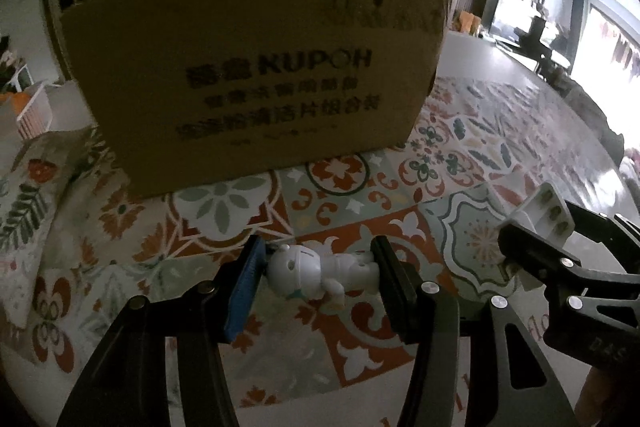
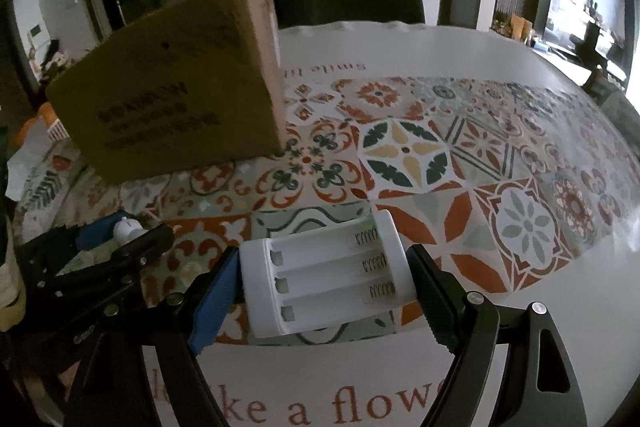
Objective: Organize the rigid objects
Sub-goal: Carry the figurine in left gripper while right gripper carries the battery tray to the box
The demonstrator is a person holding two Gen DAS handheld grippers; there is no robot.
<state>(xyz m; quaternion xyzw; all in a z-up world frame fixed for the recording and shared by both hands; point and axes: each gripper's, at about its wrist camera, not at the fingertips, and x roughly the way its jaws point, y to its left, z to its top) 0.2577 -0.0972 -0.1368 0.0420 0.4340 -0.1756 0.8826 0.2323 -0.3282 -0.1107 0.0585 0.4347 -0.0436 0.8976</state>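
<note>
A small white toy figure [image 1: 320, 273] lies sideways between the pads of my left gripper [image 1: 318, 259], which is shut on it head to feet, low over the patterned tablecloth. In the right wrist view, a white three-slot battery holder [image 2: 328, 271] with springs showing sits crosswise in my right gripper [image 2: 324, 255], and both pads press on its ends. The left gripper [image 2: 120, 239] and the figure's head [image 2: 128, 229] show at that view's lower left. The right gripper's fingers [image 1: 536, 259] and the battery holder [image 1: 548, 215] appear at the left wrist view's right edge.
A large brown cardboard box [image 1: 256, 75] with black print stands on the tablecloth [image 2: 520, 219] just beyond both grippers, to the left in the right wrist view [image 2: 172, 107]. A dark chair back [image 2: 360, 3] rises behind the table's far edge. A white slatted crate [image 1: 34, 111] sits off the table at left.
</note>
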